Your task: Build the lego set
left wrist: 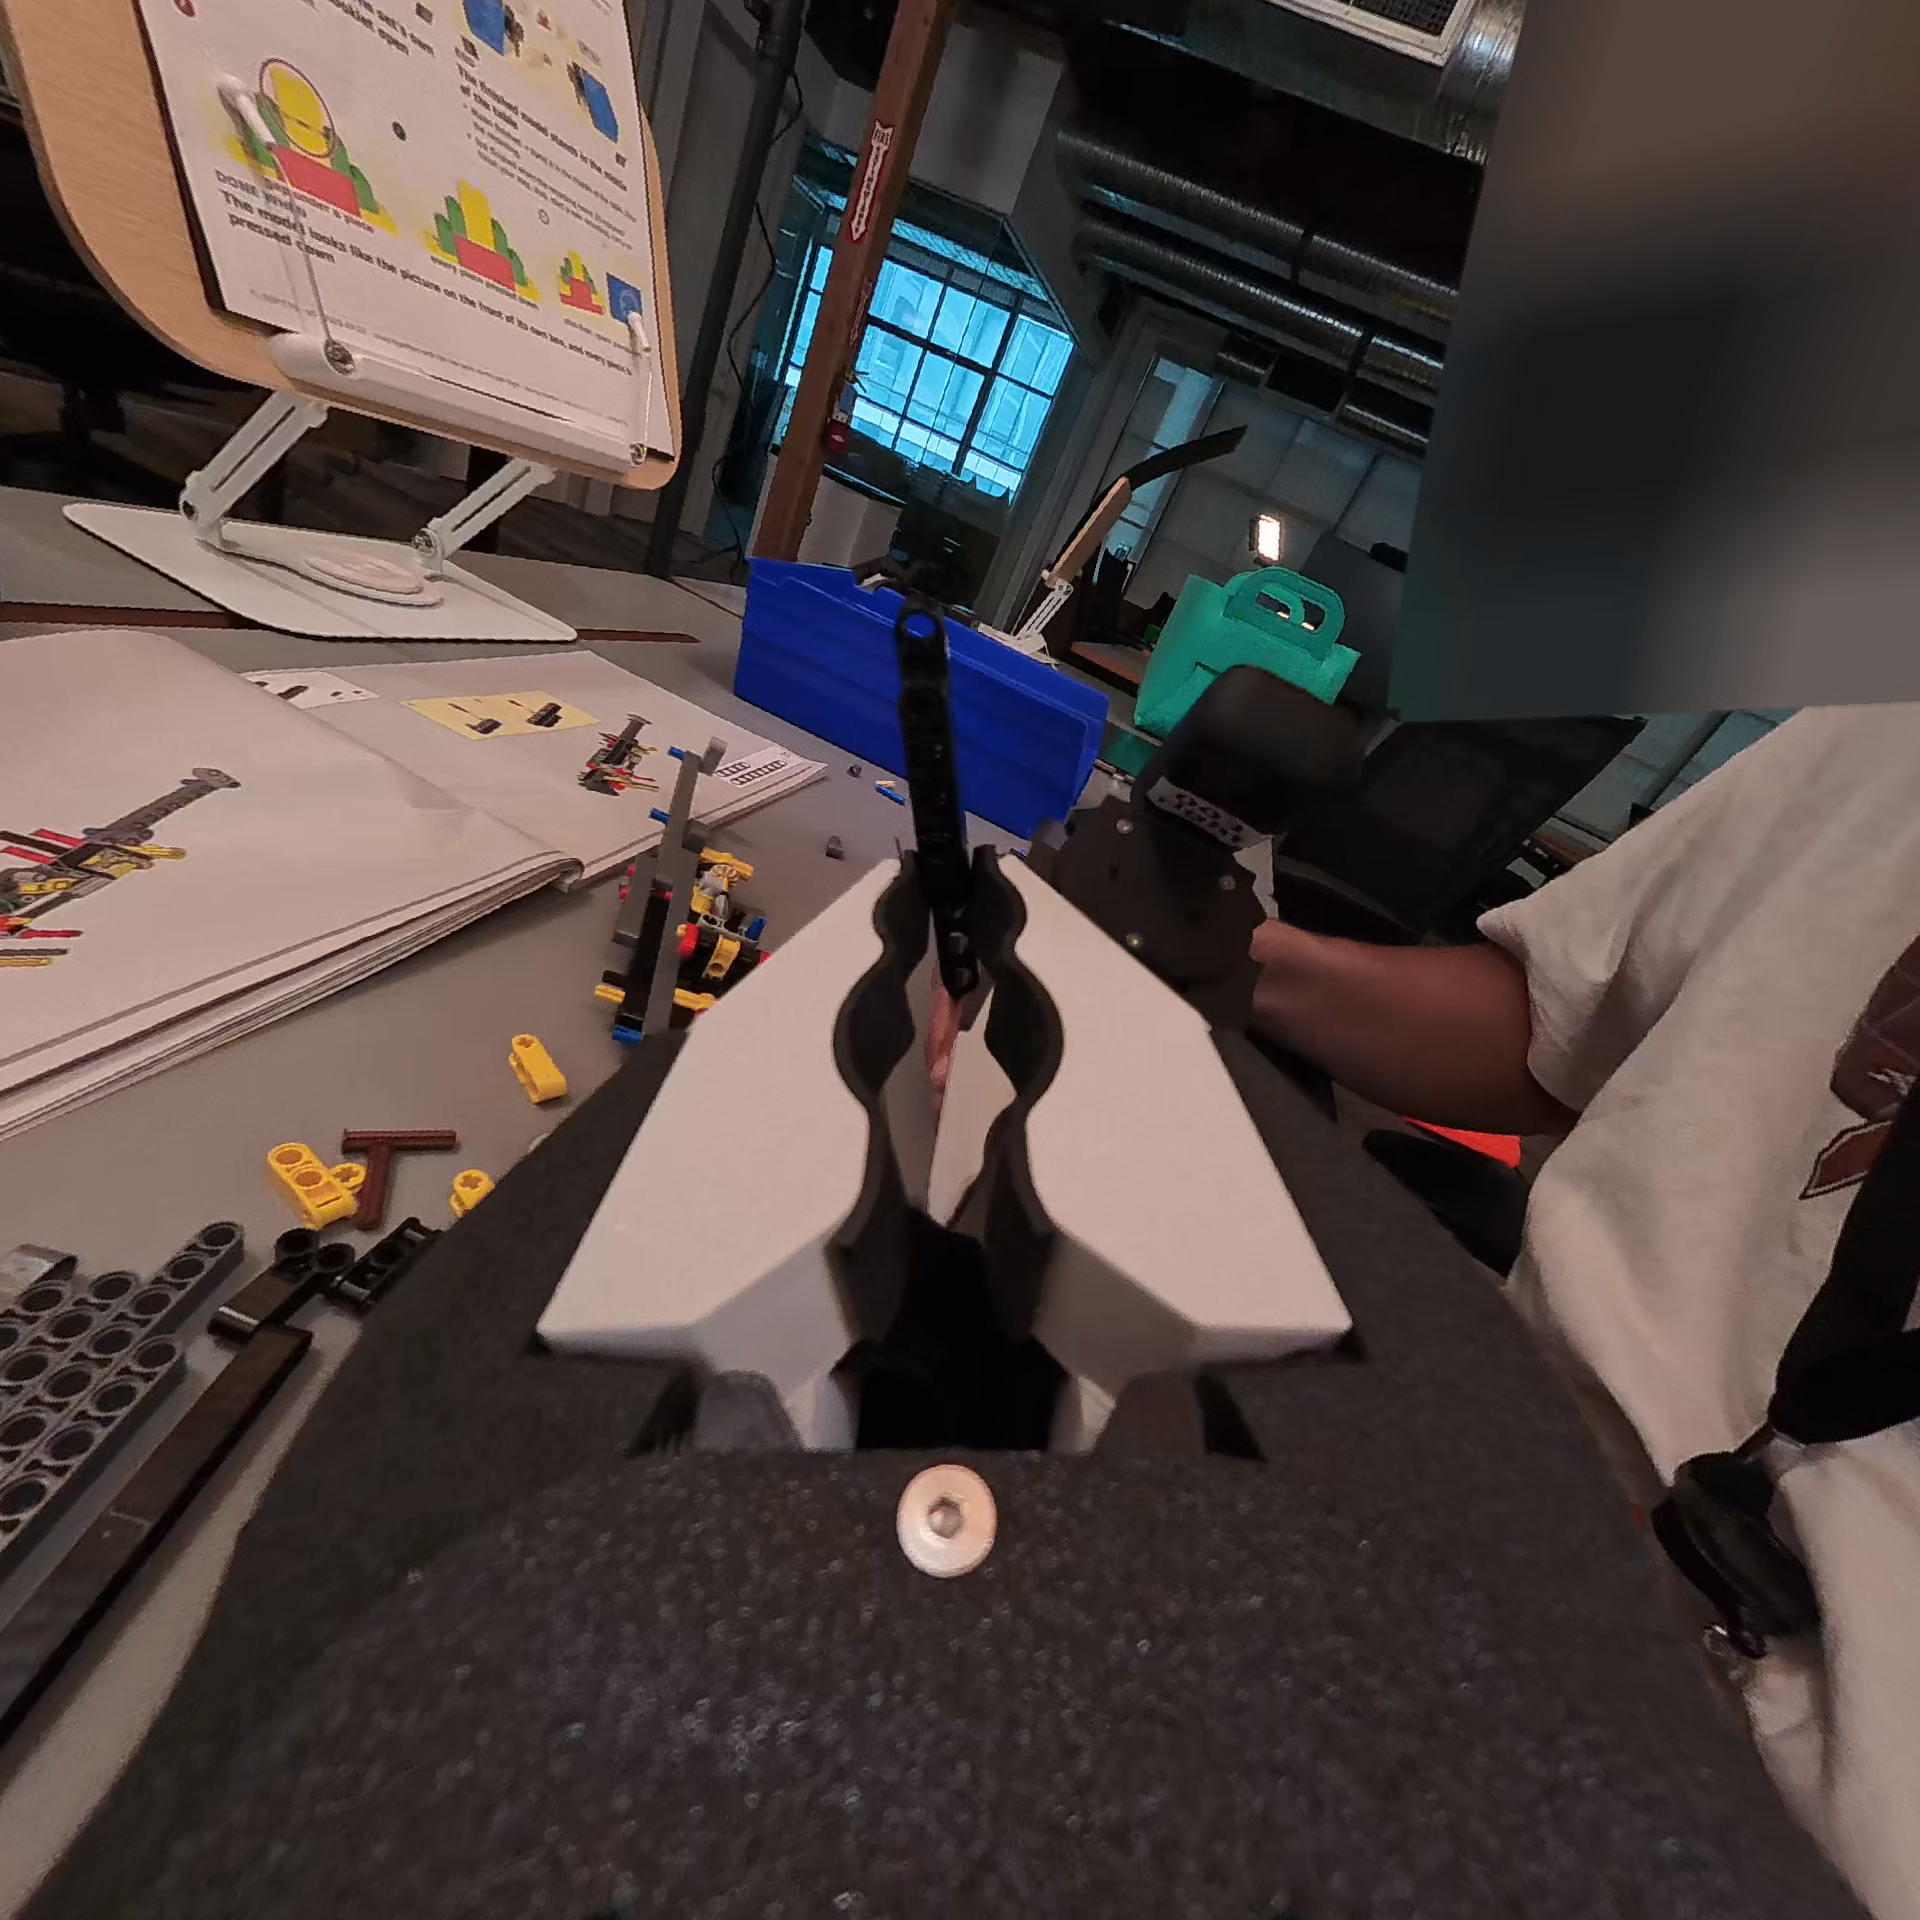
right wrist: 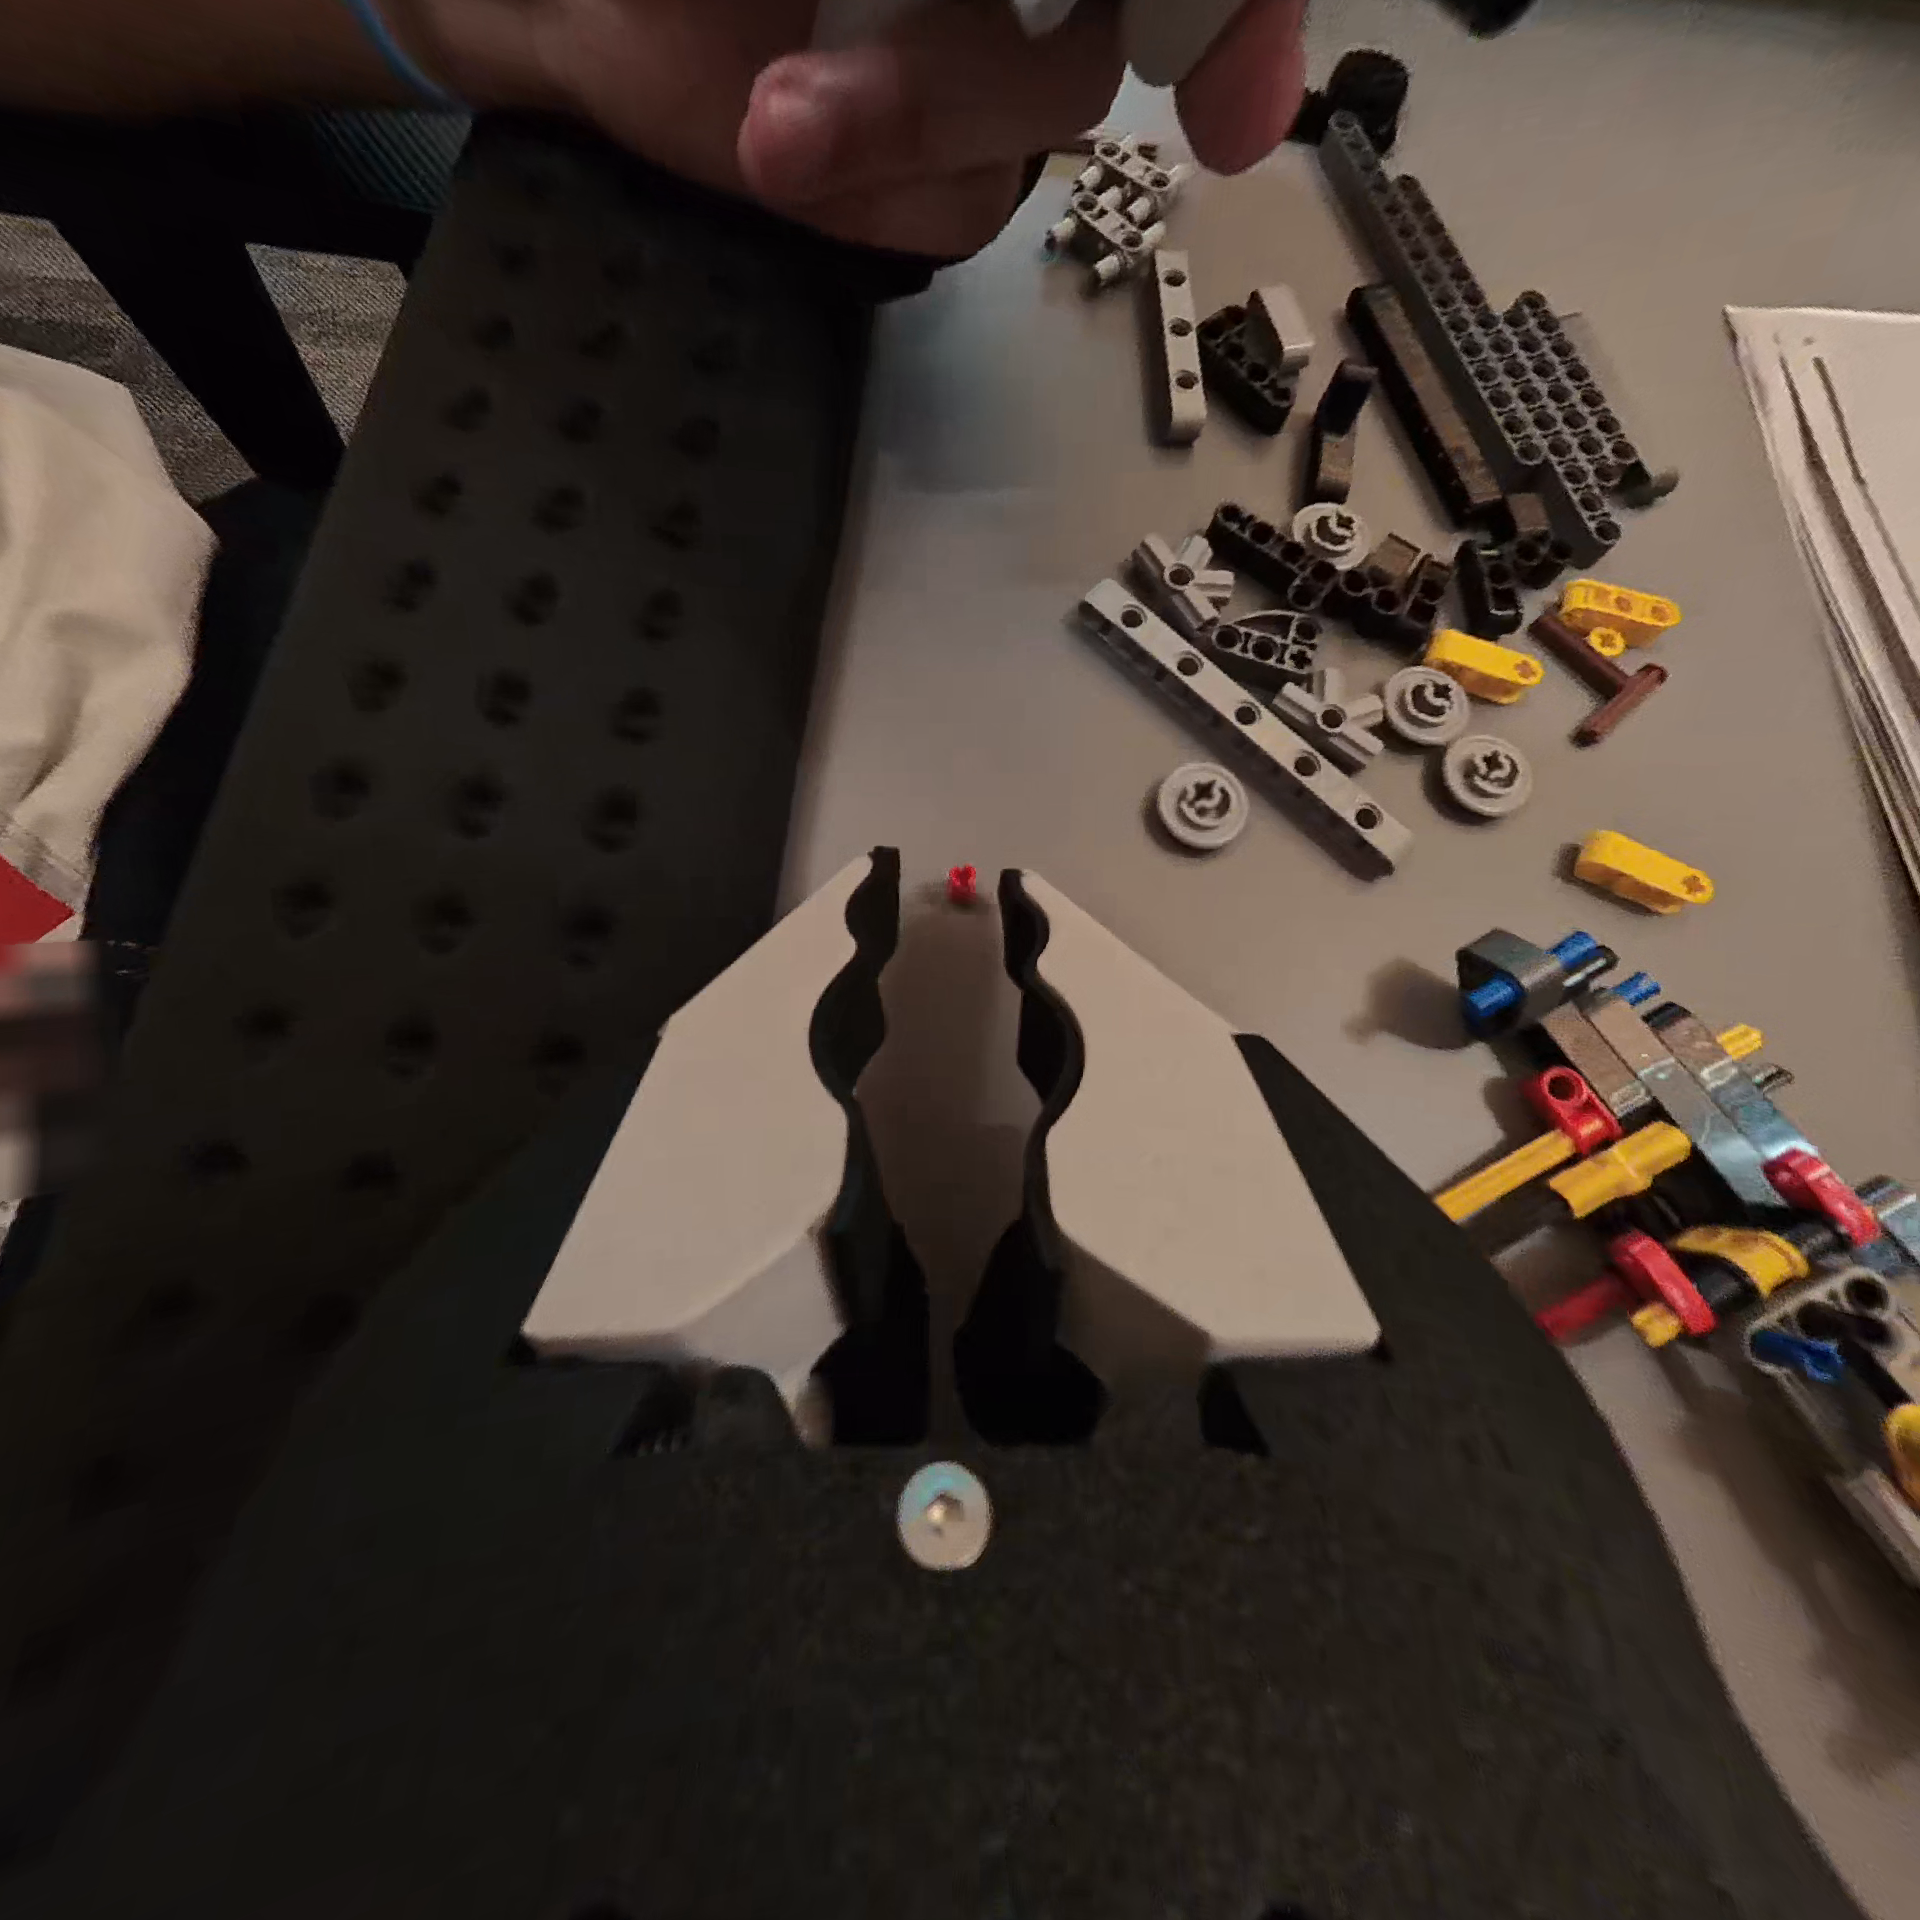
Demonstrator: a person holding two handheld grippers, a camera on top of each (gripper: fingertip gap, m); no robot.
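Left claw [left wrist: 948, 914] is clamped on a black beam [left wrist: 928, 769], raised above the desk [left wrist: 436, 1049]. Right claw [right wrist: 943, 883] stands apart around a red pin [right wrist: 962, 883].

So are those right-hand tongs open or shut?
Open. The right tongs show bare table between their tips, with a tiny red piece lying in the gap, ungripped.

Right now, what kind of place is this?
Probably a big workshop or industrial loft. Bare ducts run overhead near a large gridded window, and the grey table holds an instruction booklet and loose lego pieces.
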